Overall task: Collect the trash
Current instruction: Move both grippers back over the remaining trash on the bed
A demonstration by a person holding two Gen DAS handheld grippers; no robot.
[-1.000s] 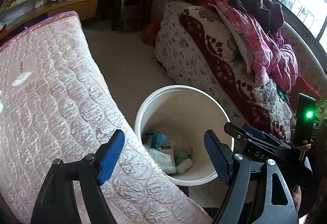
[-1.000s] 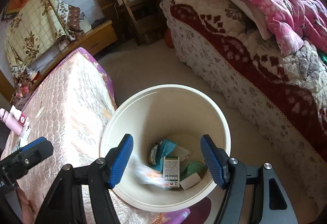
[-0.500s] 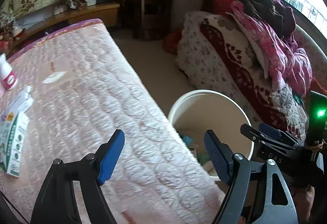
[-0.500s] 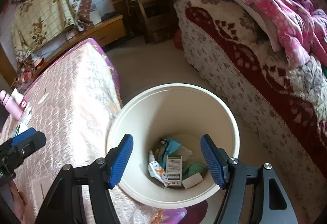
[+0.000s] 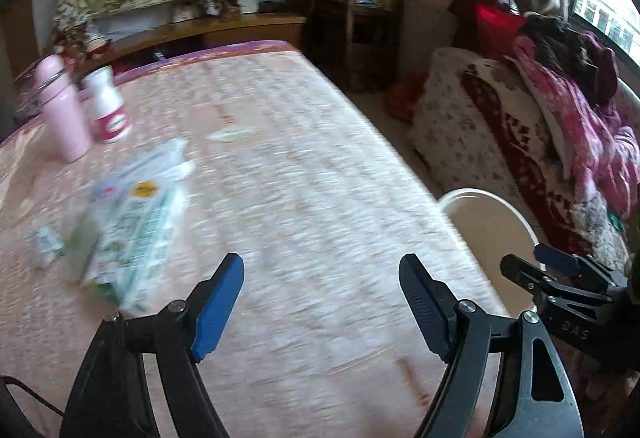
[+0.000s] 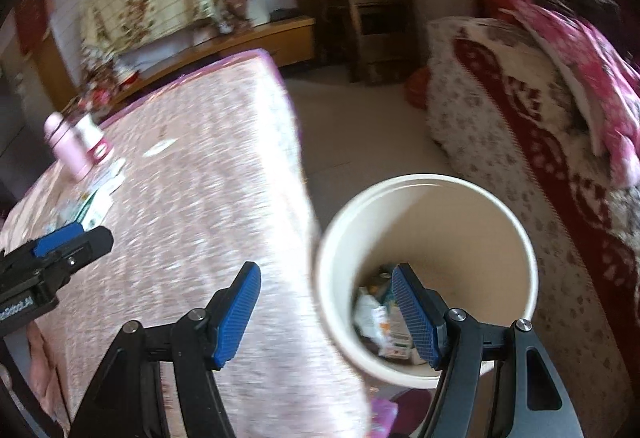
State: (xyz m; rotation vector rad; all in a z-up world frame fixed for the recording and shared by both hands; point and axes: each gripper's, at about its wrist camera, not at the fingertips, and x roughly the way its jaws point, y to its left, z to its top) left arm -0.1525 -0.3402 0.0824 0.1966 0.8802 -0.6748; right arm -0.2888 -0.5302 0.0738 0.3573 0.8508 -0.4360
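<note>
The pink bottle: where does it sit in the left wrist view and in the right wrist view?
Left wrist: the pink bottle stands upright at the far left on the pink quilted mattress, just left of a white jar.
Right wrist: upper left, same white jar behind it.
Shared landmark: the cream trash bin beside the mattress.

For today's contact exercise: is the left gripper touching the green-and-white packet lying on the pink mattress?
Apart. The left wrist view shows the left gripper with jaws open and empty, and bare mattress between its fingertips and the green-and-white packet.
</note>
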